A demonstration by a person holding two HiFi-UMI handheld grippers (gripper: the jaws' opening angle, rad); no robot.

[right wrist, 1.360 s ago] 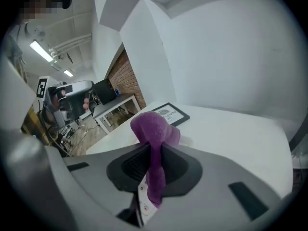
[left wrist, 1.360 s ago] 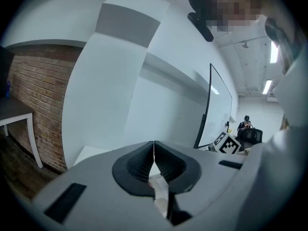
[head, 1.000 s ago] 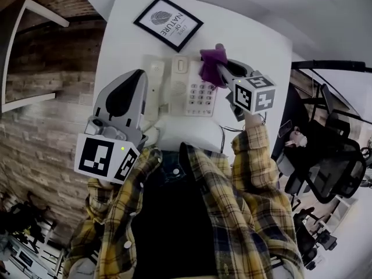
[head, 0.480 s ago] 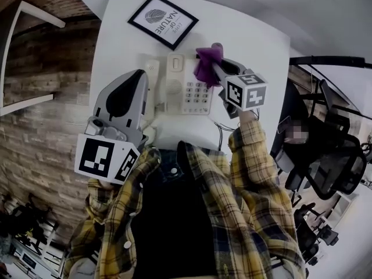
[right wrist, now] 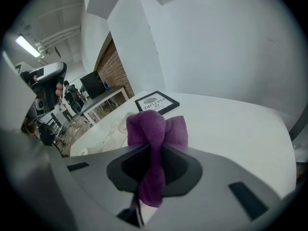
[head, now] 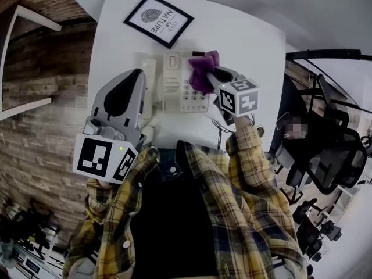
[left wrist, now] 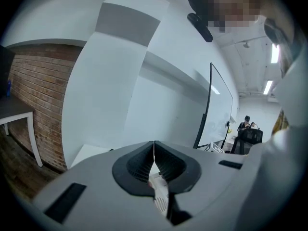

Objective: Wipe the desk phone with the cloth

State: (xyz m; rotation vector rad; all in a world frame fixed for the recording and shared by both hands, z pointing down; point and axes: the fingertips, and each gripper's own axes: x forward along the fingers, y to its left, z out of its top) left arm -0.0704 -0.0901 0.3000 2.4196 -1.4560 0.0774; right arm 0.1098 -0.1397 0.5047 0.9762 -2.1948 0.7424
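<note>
Purple cloth (head: 200,73) is pinched in the right gripper (head: 208,74). Its jaws are clamped on the middle of the fabric, so a bunched wad sticks out past the tips and a tail hangs down behind them, as the right gripper view shows (right wrist: 155,129). In the head view that wad sits over the upper right part of the desk phone (head: 173,86), just above the keypad (head: 195,96). It seems to touch or nearly touch the phone's face, but the pictures do not settle whether it is in contact.

The phone lies on the white table (head: 250,45) at the person's 12 o'clock. Its handset (head: 149,79) rests in the cradle on the 9 o'clock side. A framed print (head: 158,20) sits at 11 o'clock from the phone, apart from it.

The left gripper (head: 137,77) is held up near the person's chest at 9 o'clock from the phone and points toward 12. Its pads meet in a thin line with nothing between them, and it takes no part in the work.

The step in hand looks like the wiping itself, with the cloth already at the phone. The next move probably calls for light downward pressure and a sweep from 12 toward 6 across the keys, then over toward 9 for the speaker grille and handset. The grip should stay firm so the wad does not slip. The phone could slide on the smooth table, so the free gripper may have to steady it.
</note>
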